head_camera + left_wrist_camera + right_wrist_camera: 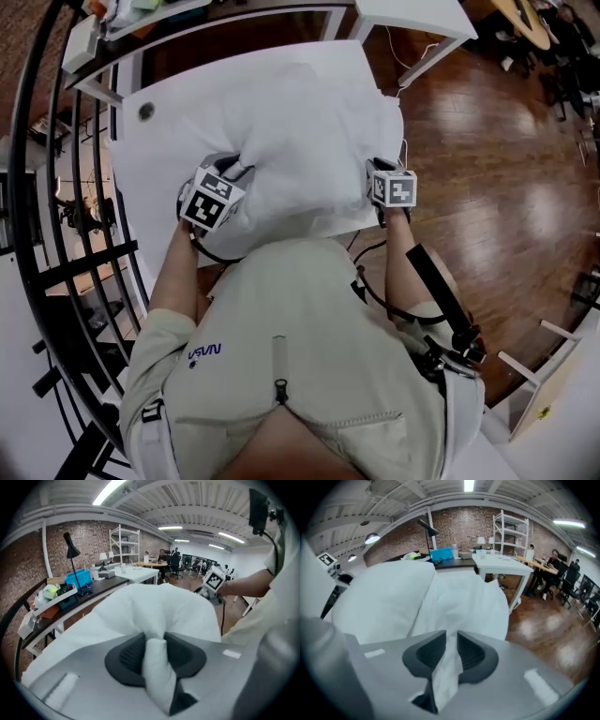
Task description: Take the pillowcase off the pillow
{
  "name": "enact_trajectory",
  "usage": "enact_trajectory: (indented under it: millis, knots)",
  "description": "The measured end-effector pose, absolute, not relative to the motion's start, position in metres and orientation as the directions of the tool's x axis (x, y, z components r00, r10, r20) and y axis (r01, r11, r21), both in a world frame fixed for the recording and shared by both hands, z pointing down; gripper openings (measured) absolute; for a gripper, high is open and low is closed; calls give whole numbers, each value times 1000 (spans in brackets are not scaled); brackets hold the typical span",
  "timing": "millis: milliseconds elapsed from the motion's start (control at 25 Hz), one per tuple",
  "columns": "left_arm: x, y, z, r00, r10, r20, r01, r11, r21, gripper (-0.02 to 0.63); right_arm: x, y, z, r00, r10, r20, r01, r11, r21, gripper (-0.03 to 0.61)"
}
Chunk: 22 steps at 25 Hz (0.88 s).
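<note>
**Pillowcase pinched from both sides on the white table**

Pillow [309, 122] and pillowcase [464, 602] are seen lying together on a white table [141, 155], close to its near edge, just in front of the person's light top [309, 319]. In the right gripper view the pillow bulges as a puffy mass on the left, while the pillowcase is spread flatter beside it, towards the table's far end.

The left gripper [153, 637] is set at the near left side of the bundle and is pointed steeply down. A thick, rolled fold of the white cloth is caught between its dark ribbed pads [129, 653]; the fold fills the narrow gap and is pressed from both sides. Whether pillow filling is caught along with the pillowcase cannot be told.

The right gripper [451, 637] is placed at the near right side, well apart from the left one. Its jaws are drawn almost together on a thin, flat strip of the pillowcase, which is trailed down between the pads towards the camera.

Each gripper's marker cube is visible from above, the left one [212, 199] tilted, the right one [394, 188] nearly level. A wooden floor [487, 169] is seen to the right of the table, and a black desk lamp [71, 550] and a blue box [78, 578] are seen on a dark bench beyond it.
</note>
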<state>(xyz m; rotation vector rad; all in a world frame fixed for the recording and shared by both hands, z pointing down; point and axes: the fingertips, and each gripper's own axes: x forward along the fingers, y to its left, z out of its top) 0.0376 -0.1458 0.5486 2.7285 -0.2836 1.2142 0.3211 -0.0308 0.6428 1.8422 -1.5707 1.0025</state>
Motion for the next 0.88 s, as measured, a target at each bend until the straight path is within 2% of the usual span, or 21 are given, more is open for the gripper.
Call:
enact_trajectory:
  millis: [40, 80, 240, 520, 680, 880]
  knots:
    - [39, -146, 539, 702, -118, 702, -216, -975, 52, 80, 320, -33, 650, 47, -583, 811, -980, -185, -76, 71]
    - [39, -147, 526, 752, -118, 649, -205, -977, 60, 33, 319, -35, 657, 38, -573, 819, -982, -175, -77, 71]
    - [32, -152, 476, 872, -130, 471, -196, -976, 92, 17, 314, -36, 675, -8, -556, 831, -980, -161, -117, 69]
    - [37, -165, 400, 949, -163, 270, -192, -978, 83, 15, 273, -48, 678, -123, -613, 780, -969, -94, -227, 41]
    - [61, -168, 396, 950, -118, 288, -135, -990, 41, 15, 243, -46, 688, -170, -609, 775, -978, 5, -210, 20]
    - [104, -167, 458, 868, -74, 490, -78, -997, -12, 32, 233, -41, 678, -159, -655, 739, -980, 17, -196, 15]
